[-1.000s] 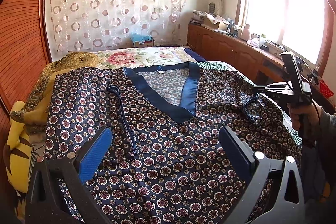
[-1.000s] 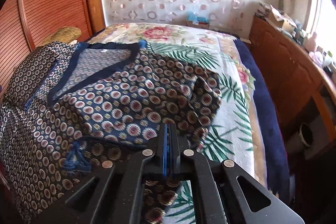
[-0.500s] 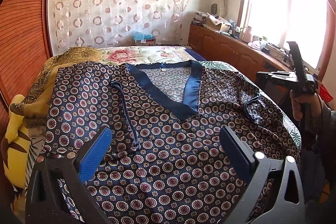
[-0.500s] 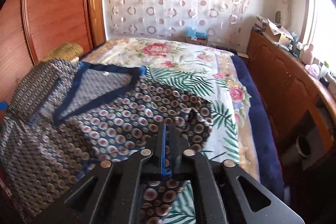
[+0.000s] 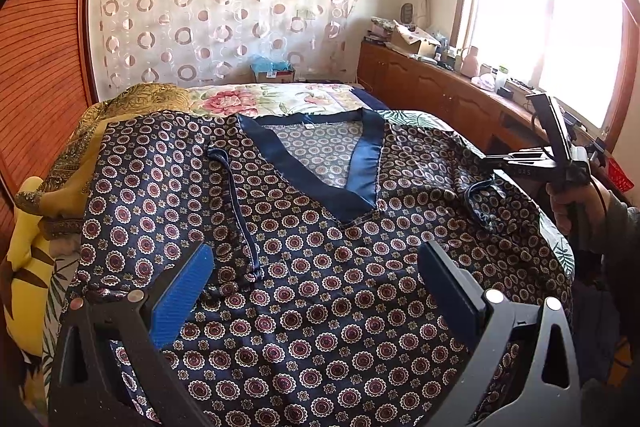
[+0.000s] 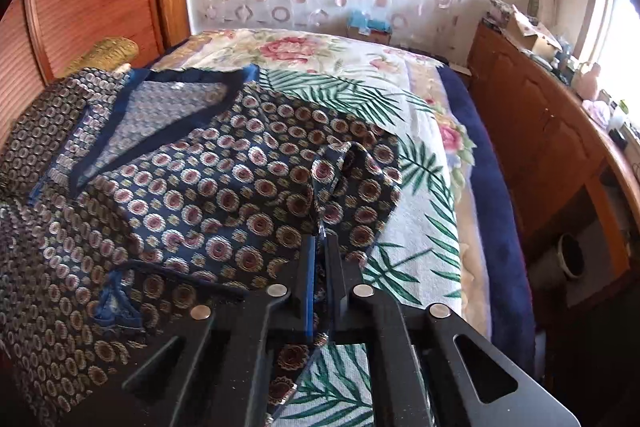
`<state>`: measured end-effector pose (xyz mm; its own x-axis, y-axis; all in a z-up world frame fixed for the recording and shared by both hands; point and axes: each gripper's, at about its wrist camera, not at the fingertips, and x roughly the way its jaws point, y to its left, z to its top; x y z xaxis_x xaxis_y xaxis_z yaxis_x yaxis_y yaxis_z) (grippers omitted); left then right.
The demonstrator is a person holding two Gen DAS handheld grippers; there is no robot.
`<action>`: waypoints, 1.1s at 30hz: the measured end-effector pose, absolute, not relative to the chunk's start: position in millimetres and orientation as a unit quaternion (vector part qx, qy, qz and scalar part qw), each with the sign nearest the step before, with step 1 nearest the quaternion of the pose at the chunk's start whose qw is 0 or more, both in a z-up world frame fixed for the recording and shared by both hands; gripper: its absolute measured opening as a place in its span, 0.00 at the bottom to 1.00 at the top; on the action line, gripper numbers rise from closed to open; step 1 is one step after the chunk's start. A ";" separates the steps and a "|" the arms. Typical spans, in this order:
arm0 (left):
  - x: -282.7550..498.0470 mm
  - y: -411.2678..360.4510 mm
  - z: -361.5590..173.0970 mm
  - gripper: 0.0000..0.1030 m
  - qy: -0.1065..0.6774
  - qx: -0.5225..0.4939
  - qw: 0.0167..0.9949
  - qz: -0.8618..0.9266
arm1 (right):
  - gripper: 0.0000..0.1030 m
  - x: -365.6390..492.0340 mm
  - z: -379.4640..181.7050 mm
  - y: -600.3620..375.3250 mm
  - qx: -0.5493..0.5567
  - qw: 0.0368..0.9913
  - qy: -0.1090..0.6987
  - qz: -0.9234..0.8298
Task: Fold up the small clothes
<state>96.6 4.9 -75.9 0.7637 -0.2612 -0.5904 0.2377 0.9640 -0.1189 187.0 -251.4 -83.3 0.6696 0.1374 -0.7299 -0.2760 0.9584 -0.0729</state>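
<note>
A navy V-neck top (image 5: 320, 267) with a red and white medallion print lies front up on the bed, collar at the far side. Its left sleeve is folded inward. My left gripper (image 5: 316, 291) is open and empty, hovering over the lower chest of the top. My right gripper (image 6: 320, 247) is shut on the top's right sleeve fabric (image 6: 344, 183), which bunches up in a ridge between the pads. The right gripper also shows in the left wrist view (image 5: 516, 161) at the top's right edge, held by a hand.
The bed has a floral and palm-leaf cover (image 6: 420, 155) with a navy border (image 6: 492, 187). Yellow patterned bedding (image 5: 48, 211) lies at the left. A wooden cabinet (image 6: 560, 147) runs along the right. A wooden headboard wall (image 5: 40, 67) stands on the left.
My right gripper stays shut on the sleeve and has drawn its fabric up into a ridge. My left gripper has hardly moved and stays open.
</note>
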 end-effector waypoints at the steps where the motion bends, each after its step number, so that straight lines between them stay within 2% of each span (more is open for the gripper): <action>1: 96.2 5.3 -75.5 1.00 0.316 -0.019 0.939 -0.133 | 0.02 186.8 -79.7 -252.4 -0.085 0.911 0.387 0.115; 9: 99.8 10.3 -77.0 1.00 0.317 -0.019 0.939 -0.129 | 0.01 189.8 -58.6 -227.7 -0.086 0.912 0.363 0.173; 20: 120.8 31.1 -63.5 1.00 0.312 -0.020 0.944 -0.110 | 0.01 247.7 -47.1 -182.6 -0.094 0.917 0.329 0.206; 21: 124.7 34.1 -60.7 1.00 0.310 -0.020 0.945 -0.107 | 0.05 251.9 -45.5 -184.7 -0.089 0.918 0.325 0.207; 22: 128.0 37.0 -58.6 1.00 0.308 -0.021 0.945 -0.104 | 0.15 256.0 -44.1 -187.9 -0.087 0.920 0.324 0.203; 26: 140.7 48.1 -52.6 1.00 0.305 -0.019 0.948 -0.094 | 0.27 259.7 -42.6 -205.0 -0.078 0.926 0.316 0.189; 28: 148.5 54.6 -50.4 1.00 0.304 -0.013 0.949 -0.085 | 0.42 257.1 -47.6 -211.0 -0.075 0.928 0.317 0.178; 31: 160.4 68.1 -49.4 1.00 0.304 -0.008 0.950 -0.068 | 0.52 256.7 -65.4 -226.0 -0.076 0.924 0.337 0.164; 33: 167.2 78.9 -50.0 1.00 0.304 -0.007 0.951 -0.054 | 0.54 256.1 -75.6 -233.1 -0.081 0.921 0.348 0.153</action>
